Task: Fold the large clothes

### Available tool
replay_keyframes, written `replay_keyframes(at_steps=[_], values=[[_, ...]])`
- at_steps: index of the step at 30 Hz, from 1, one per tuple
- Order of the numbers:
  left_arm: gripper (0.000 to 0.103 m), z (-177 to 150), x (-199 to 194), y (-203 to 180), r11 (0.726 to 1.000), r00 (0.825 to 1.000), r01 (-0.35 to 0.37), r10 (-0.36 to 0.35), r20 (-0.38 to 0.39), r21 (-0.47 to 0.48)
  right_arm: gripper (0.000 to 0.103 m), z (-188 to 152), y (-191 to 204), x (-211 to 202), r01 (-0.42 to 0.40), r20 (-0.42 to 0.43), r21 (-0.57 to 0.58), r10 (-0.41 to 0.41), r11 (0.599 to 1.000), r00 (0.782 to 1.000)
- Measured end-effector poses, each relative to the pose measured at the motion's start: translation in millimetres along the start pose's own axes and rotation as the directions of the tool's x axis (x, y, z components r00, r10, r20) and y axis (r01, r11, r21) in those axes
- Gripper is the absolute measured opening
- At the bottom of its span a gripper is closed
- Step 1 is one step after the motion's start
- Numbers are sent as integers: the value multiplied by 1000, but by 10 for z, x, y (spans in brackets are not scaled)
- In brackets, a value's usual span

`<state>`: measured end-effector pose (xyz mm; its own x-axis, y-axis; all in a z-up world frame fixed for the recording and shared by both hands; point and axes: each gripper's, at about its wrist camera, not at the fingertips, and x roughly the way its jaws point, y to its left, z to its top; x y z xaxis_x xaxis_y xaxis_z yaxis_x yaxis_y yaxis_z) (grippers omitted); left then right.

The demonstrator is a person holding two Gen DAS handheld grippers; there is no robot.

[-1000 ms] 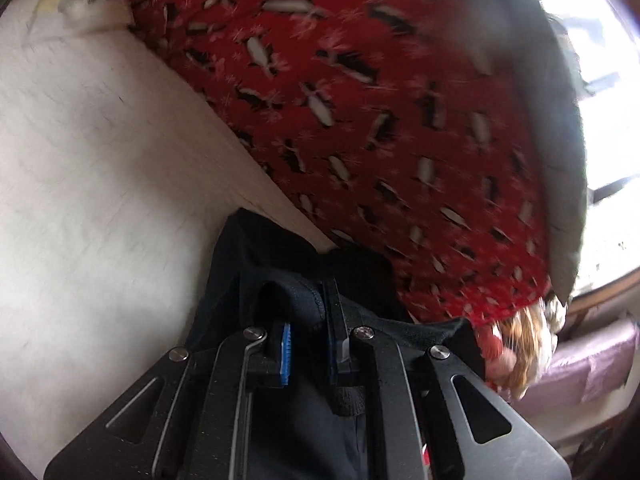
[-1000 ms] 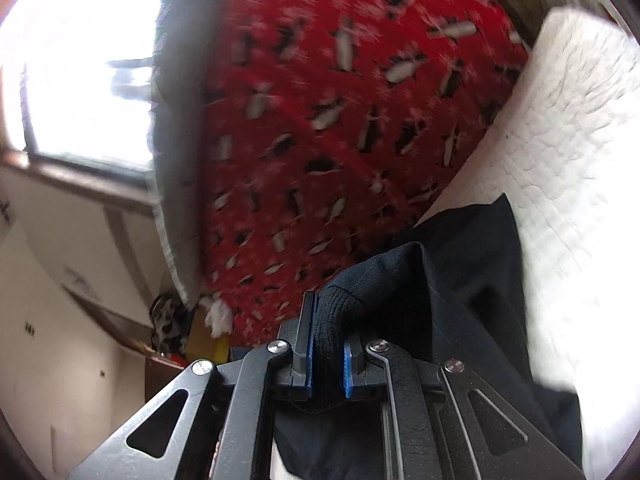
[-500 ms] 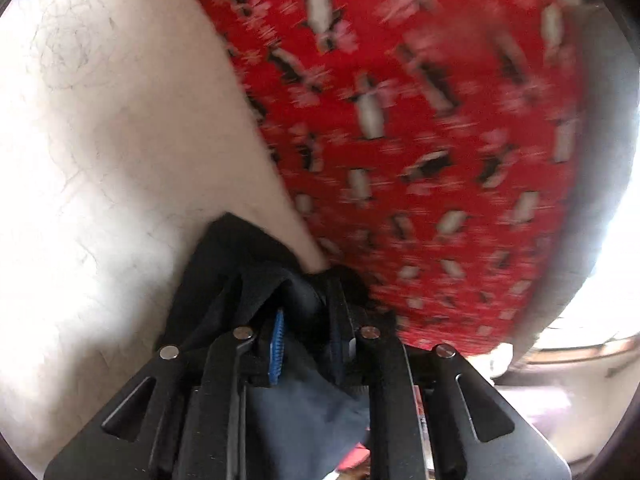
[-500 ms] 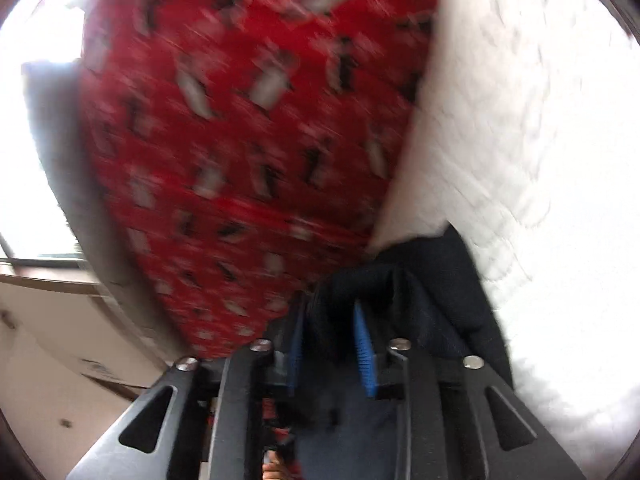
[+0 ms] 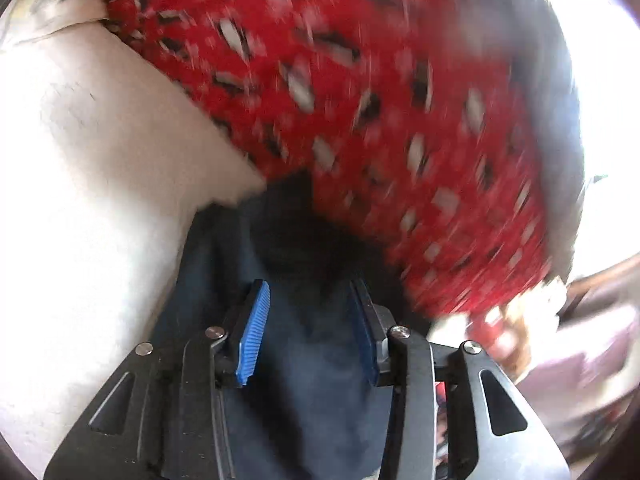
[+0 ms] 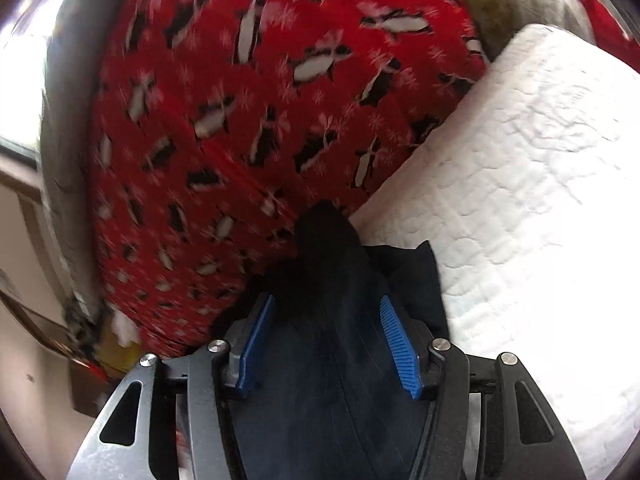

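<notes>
So from my seat, both grippers are spread wide right now with nothing pinched in them. On the left gripper [image 5: 306, 334] I can see one ribbed blue pad [image 5: 253, 334] clearly, the other one sits in shadow, and there's a wide gap between them. The dark garment [image 5: 304, 380] lies in that gap and runs away toward the far side, soft and matte, navy going to near black, bunched into a rounded lump just past the fingertips. I can't tell if the cloth brushes the pads.

Same deal on the right gripper [image 6: 328, 340]: both ridged blue pads [image 6: 398, 346] stand well apart, and the same dark garment [image 6: 332, 360] fills the space between, tapering to a blunt point at the far end, with a faint seam line running along it.

Behind the garment is a red fleece blanket [image 6: 248, 128] with a black and white penguin and snowflake print, fuzzy looking, quite blurred in the left view [image 5: 380, 100]. To the right in the right wrist view there's a white quilted mattress [image 6: 540, 200] with a puffy stitched pattern; in the left wrist view it shows on the left [image 5: 100, 200], smoother and washed out.
</notes>
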<state>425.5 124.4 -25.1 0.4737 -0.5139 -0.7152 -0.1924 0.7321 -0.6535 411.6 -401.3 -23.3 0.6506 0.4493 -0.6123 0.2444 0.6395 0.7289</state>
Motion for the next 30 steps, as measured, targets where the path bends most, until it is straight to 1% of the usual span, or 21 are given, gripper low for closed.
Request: replay_keyframes(at_steps=[1,2,3,4,7,9,11,13,14,15,16,17,19,20,21,23,24,26,28,29,30], values=[[38,-68,85,-1,999,999,-32,33,-17,23,56,-23,68,45,37,-12,-35,-37,999,999],[38,-132,175,12,997,997,-64,65,-33,39,39,-50,136,73,52,-24,-80,-54,995,998],[38,-193,263,48,994,994,-95,97,-47,48,19,-59,191,67,48,-36,-115,-53,992,998],[38,-230,313,83,993,993,-106,108,-47,50,2,-76,249,18,33,-31,-156,-38,987,999],[38,-279,333,161,995,996,-85,86,-24,44,1,-73,258,-294,-25,69,-190,39,981,997],[38,-275,307,173,997,997,-66,67,-25,34,1,-19,99,-396,-4,116,-134,20,991,993],[38,-255,265,182,998,997,-60,61,-39,21,3,2,-73,-333,26,64,-86,-21,996,998],[38,-255,161,163,999,999,-45,45,-28,22,13,-46,-108,-285,37,23,-69,-36,997,999],[38,-269,131,150,999,999,-42,42,-13,23,26,-78,-116,-282,31,16,-59,-30,998,999],[38,-268,55,141,999,999,-33,33,12,19,35,-117,-104,-260,9,14,-47,-8,999,1000],[38,-267,-9,148,1000,999,-19,18,36,13,50,-157,-115,-233,-11,22,-30,12,999,1000],[38,-254,-73,159,1000,998,-4,4,60,3,59,-190,-123,-227,-3,29,-23,3,1000,1000],[38,-217,-198,227,999,995,18,-14,95,-39,59,-236,-101,-152,62,10,-41,-61,997,998],[38,-206,-243,255,997,993,40,-33,109,-61,59,-257,-80,-142,73,1,-58,-73,996,997],[38,-199,-284,270,995,991,60,-51,124,-74,59,-275,-51,-171,79,16,-70,-78,994,997],[38,-205,-296,214,996,990,70,-64,124,-50,59,-292,-66,-259,47,54,-64,-44,997,998],[38,-208,-268,179,997,991,69,-65,113,-31,59,-293,-93,-260,25,40,-51,-23,998,999],[38,-215,-158,89,999,996,46,-46,74,7,59,-283,-166,-179,4,-33,-28,-5,1000,999],[39,-176,22,-12,998,999,-30,28,40,56,59,-293,-213,-122,-14,-78,-10,14,1000,997],[39,-135,101,-45,993,995,-88,84,46,73,48,-295,-211,-153,-49,-75,-8,48,999,996],[39,-70,184,-53,987,989,-141,136,63,76,29,-286,-183,-227,-105,-56,-27,103,994,993]])
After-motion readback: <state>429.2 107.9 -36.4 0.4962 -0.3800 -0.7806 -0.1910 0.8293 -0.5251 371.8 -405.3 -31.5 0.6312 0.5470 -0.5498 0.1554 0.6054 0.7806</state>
